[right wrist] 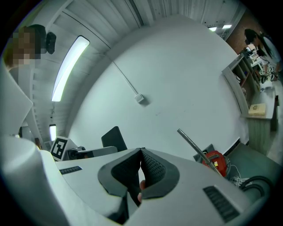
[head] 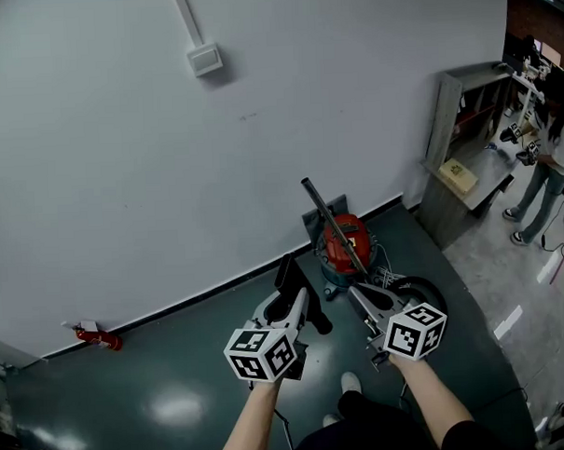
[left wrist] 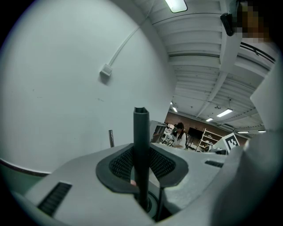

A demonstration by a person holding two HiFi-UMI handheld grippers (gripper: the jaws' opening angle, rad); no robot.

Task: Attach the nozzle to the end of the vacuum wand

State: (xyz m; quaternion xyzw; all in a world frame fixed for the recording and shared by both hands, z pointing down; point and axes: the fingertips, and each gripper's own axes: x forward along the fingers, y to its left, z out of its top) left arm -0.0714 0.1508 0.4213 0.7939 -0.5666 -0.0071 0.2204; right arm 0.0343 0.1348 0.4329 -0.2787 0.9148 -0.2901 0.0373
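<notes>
The left gripper (left wrist: 141,164) has its jaws part-way spread and clamped on the nozzle (left wrist: 141,145), a dark, narrow piece that stands upright between the ribbed pads with its open tip above them. Just beside it, the right gripper (right wrist: 140,170) has its jaws pressed together with nothing between them; a small pinkish spot low behind the pads is too blurred to name. In the head view both grippers are held out above the dark floor, the nozzle well apart from the wand (head: 330,217). The wand rises at a slant from the red vacuum (head: 343,245), seemingly leaning toward the white wall (head: 121,180).
</notes>
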